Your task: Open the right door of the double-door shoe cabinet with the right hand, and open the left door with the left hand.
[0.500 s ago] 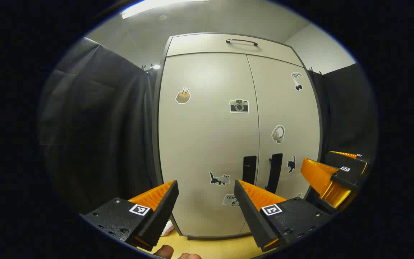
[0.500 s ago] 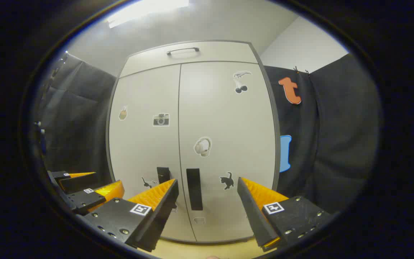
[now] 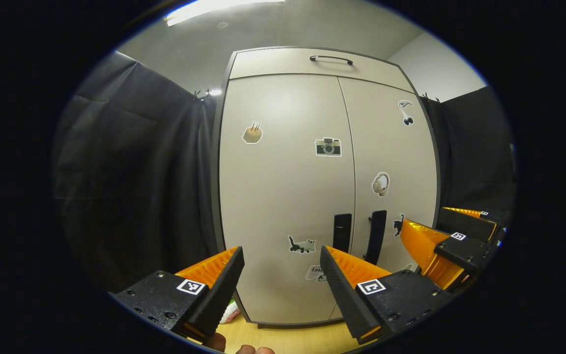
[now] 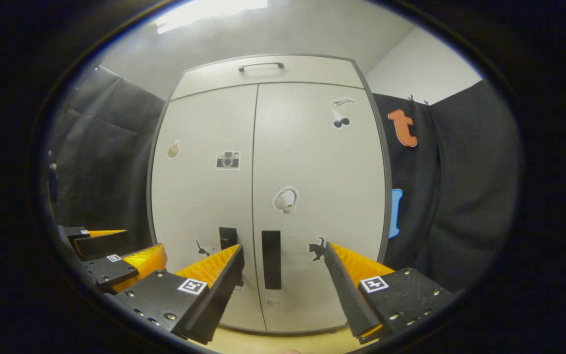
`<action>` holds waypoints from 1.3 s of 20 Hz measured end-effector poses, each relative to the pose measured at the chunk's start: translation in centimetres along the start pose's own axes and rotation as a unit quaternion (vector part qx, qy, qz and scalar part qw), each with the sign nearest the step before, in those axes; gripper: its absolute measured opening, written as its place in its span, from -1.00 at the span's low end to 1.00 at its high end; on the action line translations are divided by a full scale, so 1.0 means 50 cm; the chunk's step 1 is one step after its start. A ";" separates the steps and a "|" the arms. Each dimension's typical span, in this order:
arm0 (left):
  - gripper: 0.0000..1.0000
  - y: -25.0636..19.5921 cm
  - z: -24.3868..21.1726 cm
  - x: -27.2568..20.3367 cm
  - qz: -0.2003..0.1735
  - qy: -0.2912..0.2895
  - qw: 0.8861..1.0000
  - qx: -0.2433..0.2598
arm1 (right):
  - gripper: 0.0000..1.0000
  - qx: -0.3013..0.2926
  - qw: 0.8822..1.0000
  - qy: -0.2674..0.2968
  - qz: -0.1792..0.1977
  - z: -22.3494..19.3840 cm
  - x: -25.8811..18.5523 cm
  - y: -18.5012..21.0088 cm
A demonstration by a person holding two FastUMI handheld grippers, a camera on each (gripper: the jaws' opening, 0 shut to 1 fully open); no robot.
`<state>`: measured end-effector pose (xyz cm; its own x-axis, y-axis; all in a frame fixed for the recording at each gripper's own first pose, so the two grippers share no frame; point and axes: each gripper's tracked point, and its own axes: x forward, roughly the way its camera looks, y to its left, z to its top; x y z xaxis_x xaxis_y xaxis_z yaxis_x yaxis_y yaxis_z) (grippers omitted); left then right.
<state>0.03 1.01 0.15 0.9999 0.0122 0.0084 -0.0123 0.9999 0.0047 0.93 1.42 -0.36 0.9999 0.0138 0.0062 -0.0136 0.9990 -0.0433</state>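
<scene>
The double-door shoe cabinet (image 4: 268, 196) stands upright ahead, both doors flush and closed. The right hand-held gripper (image 4: 283, 280) hangs in front of the lower part of the right door (image 4: 317, 162), jaws wide, holding nothing. The right door's handle (image 4: 271, 259) lies between its fingers in the right gripper view but well beyond them; this placement appears to line the fingers up for closing on that handle. The left hand-held gripper (image 3: 280, 280) is likewise spread wide and empty, facing the lower part of the left door (image 3: 283, 196), with the left door's handle (image 3: 342, 232) just beside its right-side finger in the left gripper view, apart from it. Judged from this, neither door has been started.

The cabinet's base is partly cut off by the gripper bodies. A small sticker low on the left door is half hidden behind a finger. Fingertips (image 3: 236, 346) of the holding hand show at the bottom edge. An object at the cabinet's lower left corner cannot be identified.
</scene>
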 end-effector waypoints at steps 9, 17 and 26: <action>0.93 0.039 -0.003 0.018 0.018 -0.001 1.000 -0.002 | 0.95 -0.005 1.000 0.022 0.002 -0.037 0.052 0.022; 0.93 0.098 -0.011 0.034 0.052 0.003 0.999 0.000 | 0.70 0.002 0.998 0.064 -0.010 -0.101 0.149 0.020; 0.93 0.139 -0.017 0.044 0.082 0.004 0.997 0.000 | -0.14 -0.004 0.996 0.094 -0.002 -0.150 0.185 0.043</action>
<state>2.16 8.01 -0.66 0.9845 0.1752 0.0004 -0.1752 0.9845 0.0046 10.20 3.39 -7.88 0.9837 0.0000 -0.1800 -0.0093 0.9987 -0.0509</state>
